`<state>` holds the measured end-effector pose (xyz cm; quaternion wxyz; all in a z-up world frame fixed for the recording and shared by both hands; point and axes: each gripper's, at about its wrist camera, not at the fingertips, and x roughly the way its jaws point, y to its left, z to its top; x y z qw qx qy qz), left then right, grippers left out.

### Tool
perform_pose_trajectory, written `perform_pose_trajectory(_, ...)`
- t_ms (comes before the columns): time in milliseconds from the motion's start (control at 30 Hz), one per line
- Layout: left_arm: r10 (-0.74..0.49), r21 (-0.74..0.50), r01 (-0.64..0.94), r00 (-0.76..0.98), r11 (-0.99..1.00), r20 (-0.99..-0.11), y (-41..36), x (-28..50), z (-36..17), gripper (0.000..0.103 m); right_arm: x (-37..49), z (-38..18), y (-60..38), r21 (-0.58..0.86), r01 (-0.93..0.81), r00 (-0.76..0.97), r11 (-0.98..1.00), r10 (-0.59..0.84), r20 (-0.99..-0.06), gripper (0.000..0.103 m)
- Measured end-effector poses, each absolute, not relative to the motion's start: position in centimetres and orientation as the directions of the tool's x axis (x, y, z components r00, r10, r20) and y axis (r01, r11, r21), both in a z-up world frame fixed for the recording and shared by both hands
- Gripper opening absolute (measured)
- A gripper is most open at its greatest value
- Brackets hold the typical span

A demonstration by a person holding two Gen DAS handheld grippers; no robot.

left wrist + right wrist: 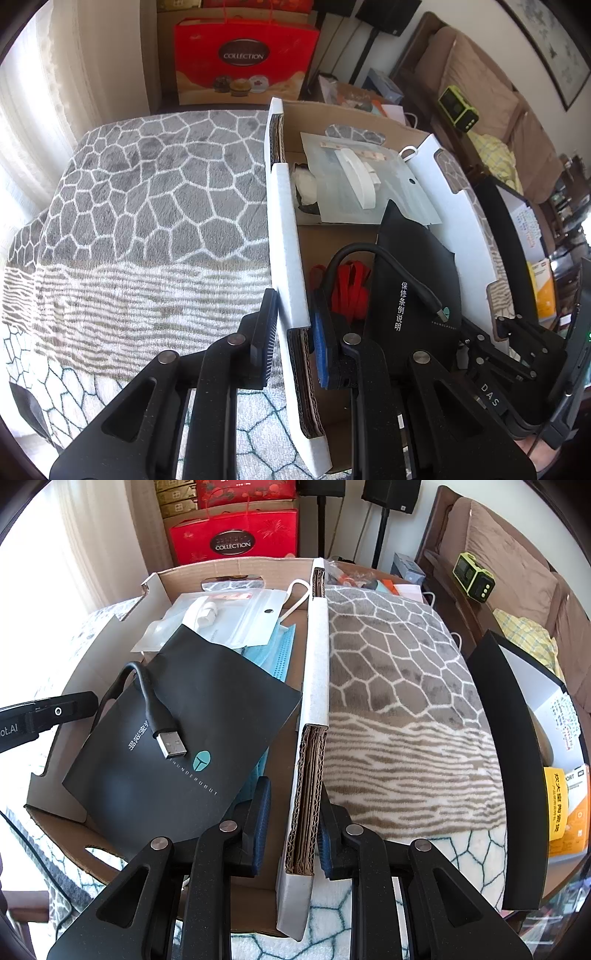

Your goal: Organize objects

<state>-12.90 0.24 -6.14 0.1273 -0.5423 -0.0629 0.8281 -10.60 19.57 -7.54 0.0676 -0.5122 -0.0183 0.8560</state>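
Cardboard box [284, 221] walls are pinched by left gripper [293, 332] and right gripper [293, 823]; box bottom is hidden under a black booklet [192, 731].

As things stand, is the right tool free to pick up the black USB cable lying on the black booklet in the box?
Probably not yet: the right tool is shut on the cardboard box wall. The black USB cable lies uncovered on the black booklet, so releasing would clear the way.

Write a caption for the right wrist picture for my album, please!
Right hand-held gripper clamps the cardboard box wall; inside, a USB cable lies on a black booklet.
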Motion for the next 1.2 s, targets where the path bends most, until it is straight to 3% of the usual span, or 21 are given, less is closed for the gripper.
perform_pose_trajectory(133,0.309,-0.279,-0.132,-0.380,-0.951,-0.872,-0.1,-13.1,-6.0,0.017,-10.2,-7.1,19.9,-0.071,-0.087,-0.486,-0.994,0.105,-0.868,0.023)
perform_pose_trajectory(300,0.290,-0.269,-0.111,-0.432,-0.957,-0.854,-1.0,-12.1,-4.9,0.044,-9.4,-5.8,20.4,-0.085,-0.095,-0.521,-0.992,0.122,-0.845,0.030)
perform_pose_trajectory(467,0.236,-0.206,-0.116,-0.518,-0.972,-0.822,-1.5,-10.1,-2.4,0.061,-8.5,-3.9,21.4,-0.062,-0.120,-0.558,-0.991,0.119,-0.821,0.035)
perform_pose_trajectory(667,0.226,-0.180,-0.137,-0.598,-0.974,-0.769,-2.2,-7.0,1.1,0.076,-6.5,-0.9,21.1,-0.058,-0.112,-0.631,-0.992,0.116,-0.767,0.061)
perform_pose_trajectory(800,0.207,-0.157,-0.135,-0.643,-0.978,-0.737,-2.5,-4.9,2.6,0.087,-4.9,0.4,20.8,-0.053,-0.108,-0.661,-0.993,0.111,-0.742,0.068)
perform_pose_trajectory(967,0.216,-0.165,-0.139,-0.665,-0.976,-0.715,-2.3,-2.7,3.3,0.089,-3.1,1.4,20.3,-0.056,-0.101,-0.680,-0.993,0.110,-0.725,0.079)
perform_pose_trajectory(1067,0.225,-0.181,-0.137,-0.679,-0.974,-0.699,-2.1,-1.5,3.4,0.102,-2.0,1.9,19.8,-0.071,-0.101,-0.693,-0.992,0.121,-0.711,0.083)
perform_pose_trajectory(1200,0.224,-0.186,-0.130,-0.674,-0.974,-0.704,-1.5,-0.3,3.0,0.102,-1.0,2.3,19.6,-0.053,-0.094,-0.703,-0.994,0.104,-0.704,0.093)
